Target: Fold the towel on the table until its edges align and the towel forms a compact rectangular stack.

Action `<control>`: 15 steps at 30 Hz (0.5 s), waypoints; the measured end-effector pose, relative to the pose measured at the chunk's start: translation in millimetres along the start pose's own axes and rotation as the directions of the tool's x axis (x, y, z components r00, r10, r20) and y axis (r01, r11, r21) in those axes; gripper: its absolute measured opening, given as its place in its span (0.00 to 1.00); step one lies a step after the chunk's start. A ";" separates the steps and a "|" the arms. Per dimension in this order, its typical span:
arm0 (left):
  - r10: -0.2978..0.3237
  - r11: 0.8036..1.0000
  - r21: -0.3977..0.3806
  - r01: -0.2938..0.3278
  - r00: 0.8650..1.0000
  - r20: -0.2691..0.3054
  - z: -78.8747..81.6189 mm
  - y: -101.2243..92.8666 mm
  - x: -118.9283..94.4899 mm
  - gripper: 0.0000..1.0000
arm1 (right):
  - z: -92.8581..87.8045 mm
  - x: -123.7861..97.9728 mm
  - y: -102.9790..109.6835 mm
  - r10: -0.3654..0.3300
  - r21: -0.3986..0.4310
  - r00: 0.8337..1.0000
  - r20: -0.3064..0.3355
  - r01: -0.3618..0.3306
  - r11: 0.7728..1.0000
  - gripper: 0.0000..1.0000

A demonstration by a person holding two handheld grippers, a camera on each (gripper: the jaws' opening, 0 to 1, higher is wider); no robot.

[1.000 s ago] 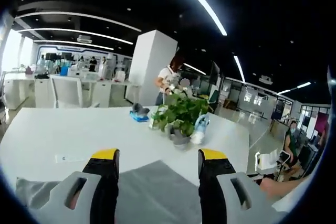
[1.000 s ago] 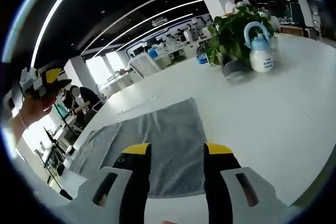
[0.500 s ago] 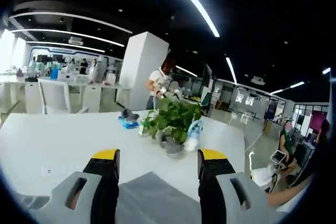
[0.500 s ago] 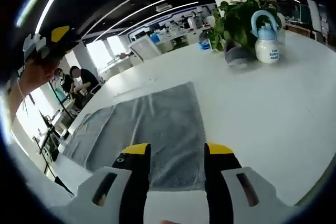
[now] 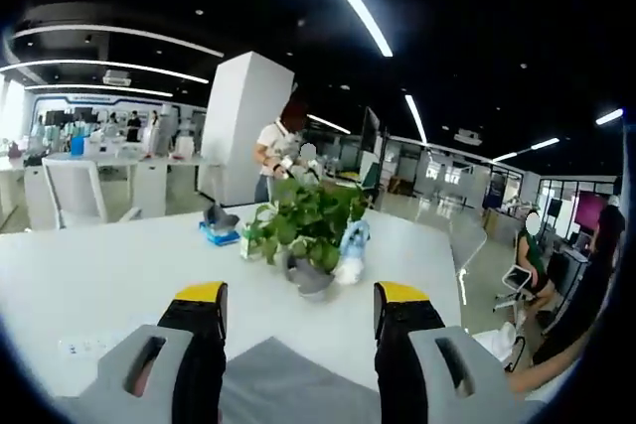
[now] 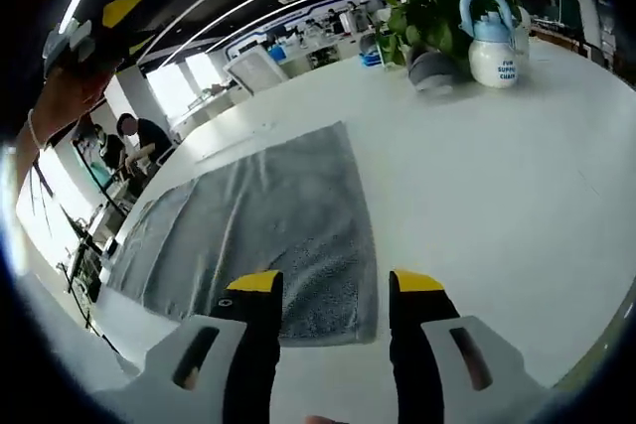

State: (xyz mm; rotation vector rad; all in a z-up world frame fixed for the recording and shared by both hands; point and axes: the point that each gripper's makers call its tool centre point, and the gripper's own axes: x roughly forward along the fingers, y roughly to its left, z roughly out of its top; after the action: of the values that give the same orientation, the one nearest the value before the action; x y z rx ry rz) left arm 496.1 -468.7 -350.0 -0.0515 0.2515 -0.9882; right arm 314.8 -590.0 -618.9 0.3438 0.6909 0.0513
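White tabletop (image 6: 517, 176) spreads through a large open office with strip lights overhead. From the right gripper view, the right gripper (image 6: 333, 290) stands with its yellow-tipped jaws parted and empty, poised over the near edge of the grey towel (image 6: 248, 220). That towel lies flat and unfolded on the table, stretching away toward the left of the view. Beyond it a potted plant (image 6: 437, 7) stands on the table with a white bottle with a blue handle (image 6: 492, 47) just beside it. At the upper left a hand holds the left gripper (image 6: 94, 32) well above the table. In the left gripper view, its jaws are likewise apart with nothing between them, a corner of the towel (image 5: 288, 384) showing below. A person (image 5: 273, 151) stands past the plant (image 5: 303, 230).
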 end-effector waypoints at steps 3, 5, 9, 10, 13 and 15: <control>-0.011 1.000 0.008 0.011 1.000 0.002 1.6 2.3 10.0 0.60 | -4.3 2.3 -1.6 -0.015 0.005 1.000 -0.006 0.015 1.000 0.42; -0.017 1.000 0.006 0.017 1.000 0.005 1.9 5.0 16.9 0.60 | -7.3 4.3 -3.1 -0.024 0.025 1.000 -0.011 0.024 0.999 0.42; -0.032 0.999 -0.009 0.032 0.999 -0.004 -2.7 10.4 28.5 0.60 | -8.8 7.9 -3.3 -0.026 0.036 0.999 -0.019 0.027 0.999 0.42; -0.035 0.999 -0.008 0.035 0.999 -0.007 -4.4 11.2 30.4 0.60 | -8.4 8.1 -4.0 -0.031 0.032 0.999 -0.017 0.031 0.999 0.42; -0.040 0.999 -0.003 0.040 0.999 -0.028 -11.9 14.8 37.2 0.60 | -9.1 11.8 -5.8 -0.032 0.029 0.999 -0.022 0.032 0.999 0.42; -0.047 0.999 0.002 0.047 0.998 -0.048 -17.4 16.6 41.6 0.61 | -8.2 15.0 -5.8 -0.030 0.028 0.999 -0.026 0.031 0.999 0.42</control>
State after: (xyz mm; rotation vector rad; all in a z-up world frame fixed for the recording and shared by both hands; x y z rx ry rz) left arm 527.5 -492.9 -377.3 -0.0312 0.2937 -1.0374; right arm 320.8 -590.7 -635.9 0.3603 0.7229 0.0173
